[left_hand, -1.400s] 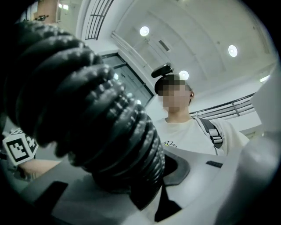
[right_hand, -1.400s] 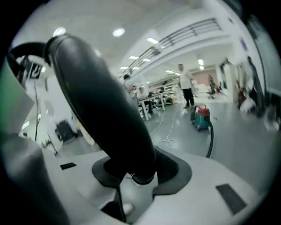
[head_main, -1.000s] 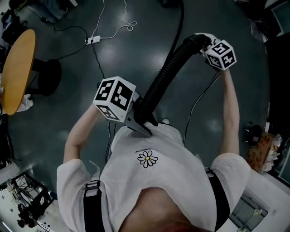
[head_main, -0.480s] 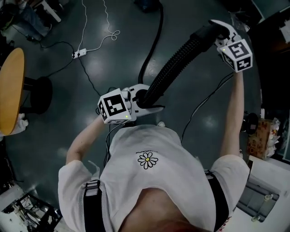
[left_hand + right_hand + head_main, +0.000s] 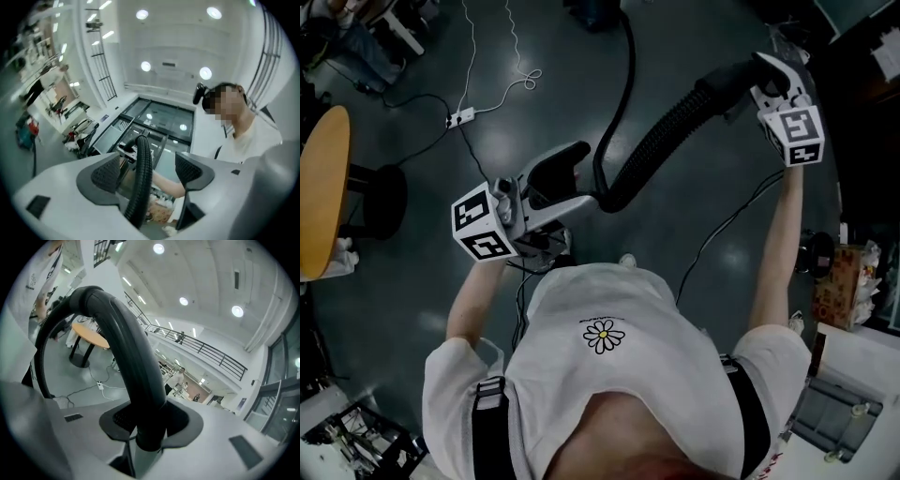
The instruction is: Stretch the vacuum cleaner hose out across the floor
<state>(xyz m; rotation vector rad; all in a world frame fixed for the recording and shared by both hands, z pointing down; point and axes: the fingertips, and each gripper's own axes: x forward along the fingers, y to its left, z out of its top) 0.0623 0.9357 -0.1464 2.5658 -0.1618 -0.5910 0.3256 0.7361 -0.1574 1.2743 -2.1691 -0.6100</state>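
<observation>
Left gripper (image 5: 147, 172) jaws just opened wide; hose (image 5: 661, 141) runs loose between pads. Right gripper (image 5: 148, 422), far right, clamped on hose's smooth end.

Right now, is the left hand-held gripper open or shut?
Open: the left hand-held gripper has just been opening its jaws, and the hose passes between the wide-apart pads unclamped.

Black ribbed hose (image 5: 661, 141) arcs above the floor; its smooth rigid end pinched in the right jaws; its ribbed stretch loose between the left jaws, just opened wide.
</observation>
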